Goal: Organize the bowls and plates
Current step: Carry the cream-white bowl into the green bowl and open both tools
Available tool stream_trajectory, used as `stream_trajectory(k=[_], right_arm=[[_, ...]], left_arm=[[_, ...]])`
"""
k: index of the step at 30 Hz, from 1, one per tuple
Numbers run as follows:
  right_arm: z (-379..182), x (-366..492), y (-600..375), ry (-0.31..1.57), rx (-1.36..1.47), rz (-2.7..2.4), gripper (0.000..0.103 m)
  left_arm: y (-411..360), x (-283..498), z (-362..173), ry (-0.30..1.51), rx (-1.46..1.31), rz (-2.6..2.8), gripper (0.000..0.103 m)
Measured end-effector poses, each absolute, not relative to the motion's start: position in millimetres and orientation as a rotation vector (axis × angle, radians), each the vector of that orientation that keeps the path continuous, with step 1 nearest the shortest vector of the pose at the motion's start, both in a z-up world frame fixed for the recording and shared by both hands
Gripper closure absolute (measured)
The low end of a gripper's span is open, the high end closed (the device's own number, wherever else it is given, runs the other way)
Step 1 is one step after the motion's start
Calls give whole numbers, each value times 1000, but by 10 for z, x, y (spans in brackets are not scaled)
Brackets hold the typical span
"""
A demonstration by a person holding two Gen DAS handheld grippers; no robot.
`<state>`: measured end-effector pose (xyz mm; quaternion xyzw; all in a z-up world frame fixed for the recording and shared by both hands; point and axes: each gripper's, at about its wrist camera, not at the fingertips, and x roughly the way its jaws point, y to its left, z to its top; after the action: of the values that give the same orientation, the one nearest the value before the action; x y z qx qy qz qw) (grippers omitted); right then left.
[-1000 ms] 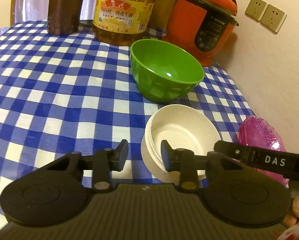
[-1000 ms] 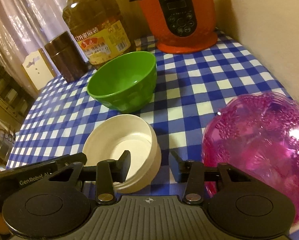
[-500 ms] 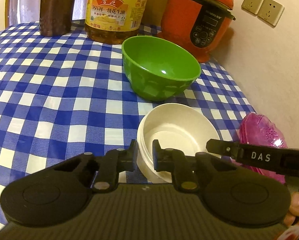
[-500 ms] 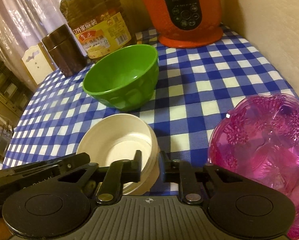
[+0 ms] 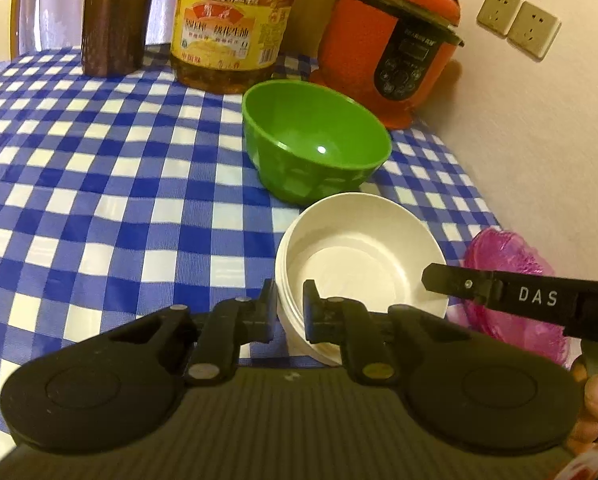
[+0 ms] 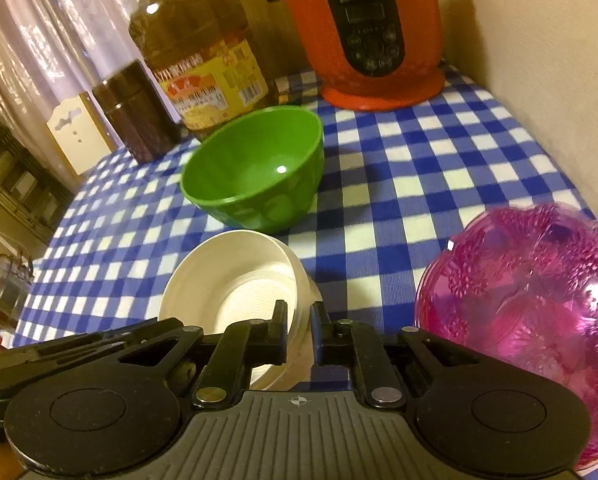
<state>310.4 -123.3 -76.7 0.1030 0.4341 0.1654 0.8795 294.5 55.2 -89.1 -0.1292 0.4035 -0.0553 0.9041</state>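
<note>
With both grippers pinched on the white bowl's [image 5: 359, 256] rim, I hold it just short of the green bowl [image 5: 315, 148].
Left gripper [image 5: 290, 312] clamps its left wall, right gripper [image 6: 299, 332] its right; the green bowl lies straight ahead.

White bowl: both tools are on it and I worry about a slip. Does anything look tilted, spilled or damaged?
The white bowl looks tilted in the right wrist view, its right side raised, with the right tool and left tool each clamped on its rim. The green bowl and pink plate look undamaged. No spill shows.
</note>
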Motion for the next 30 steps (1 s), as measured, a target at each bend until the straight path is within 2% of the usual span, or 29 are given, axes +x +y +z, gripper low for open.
stream_trajectory(k=[18,30], right_arm=[[-140,3263,-1143,732,235,334,92],[-201,3817,-1032,681,227,333,93]], left_arm=[[615,3183,-226,668,-236,-123,92],[723,3780,-274,623,-246,-111,92]])
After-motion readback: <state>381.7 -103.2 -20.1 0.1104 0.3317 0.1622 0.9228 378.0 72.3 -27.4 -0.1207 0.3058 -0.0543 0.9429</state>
